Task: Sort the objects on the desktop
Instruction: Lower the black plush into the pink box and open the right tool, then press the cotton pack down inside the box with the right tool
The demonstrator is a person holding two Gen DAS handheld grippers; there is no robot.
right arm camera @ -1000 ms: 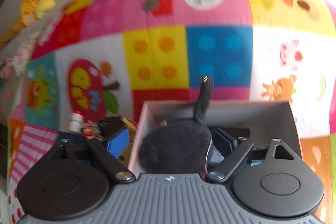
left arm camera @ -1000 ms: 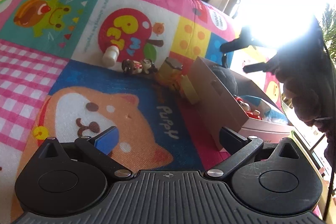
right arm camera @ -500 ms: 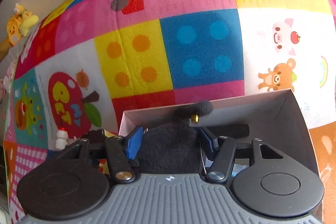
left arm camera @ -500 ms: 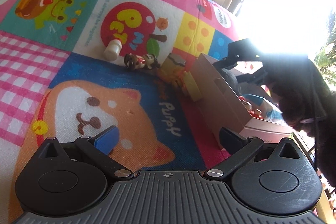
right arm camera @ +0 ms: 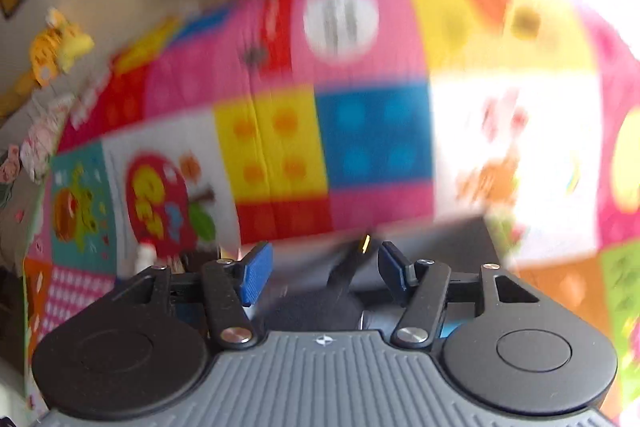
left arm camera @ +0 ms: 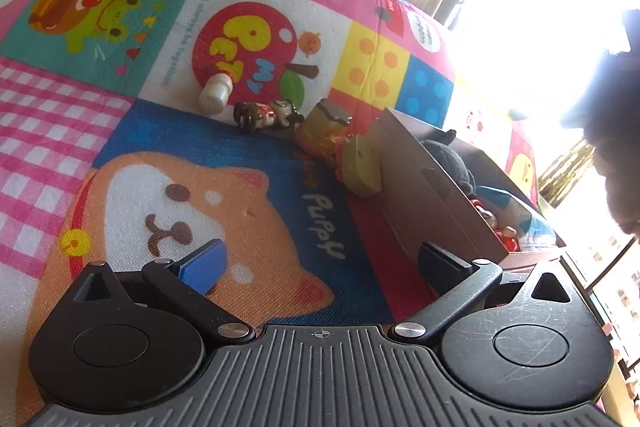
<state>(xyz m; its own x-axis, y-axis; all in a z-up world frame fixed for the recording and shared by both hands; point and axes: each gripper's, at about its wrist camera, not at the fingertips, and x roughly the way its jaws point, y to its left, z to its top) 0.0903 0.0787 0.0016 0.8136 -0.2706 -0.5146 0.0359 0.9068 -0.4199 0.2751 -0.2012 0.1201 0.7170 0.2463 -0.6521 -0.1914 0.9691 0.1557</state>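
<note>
Black plush lies below the right gripper's parted fingers.

left tongs spread, empty | black plush in box

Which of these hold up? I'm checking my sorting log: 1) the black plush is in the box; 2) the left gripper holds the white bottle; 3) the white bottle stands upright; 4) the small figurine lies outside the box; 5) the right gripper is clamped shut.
1) True: the black plush sits inside the cardboard box.
2) False: the left gripper is open and empty; the white bottle lies on the play mat.
3) False: it lies on its side.
4) True: the small figurine is on the mat beside the bottle.
5) False: the right gripper is open above the plush.
</note>
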